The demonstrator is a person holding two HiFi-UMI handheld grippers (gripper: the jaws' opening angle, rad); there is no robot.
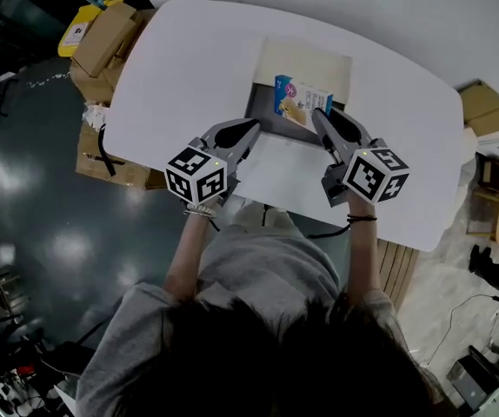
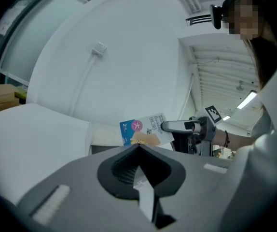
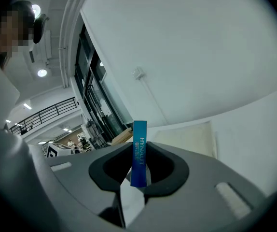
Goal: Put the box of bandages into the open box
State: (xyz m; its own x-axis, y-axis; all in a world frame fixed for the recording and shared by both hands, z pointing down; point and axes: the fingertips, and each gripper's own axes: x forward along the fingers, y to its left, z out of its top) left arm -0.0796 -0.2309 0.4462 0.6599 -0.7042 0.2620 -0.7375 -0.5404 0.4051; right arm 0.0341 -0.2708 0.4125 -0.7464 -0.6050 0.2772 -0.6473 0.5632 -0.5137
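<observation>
White table [image 1: 180,76], frame centre: slim blue-and-tan bandage box [image 1: 300,99] pinched edge-on by right gripper [image 1: 318,115], above open box [image 1: 265,113]. Left gripper [image 1: 253,128] jaws together, empty.

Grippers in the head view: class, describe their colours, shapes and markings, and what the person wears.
The left gripper and right gripper are grey with tapering dark-lined fingers; each carries a cube of black-and-white square markers. The person wears a grey short-sleeved shirt, a dark band on the right wrist, a pale band on the left.
</observation>
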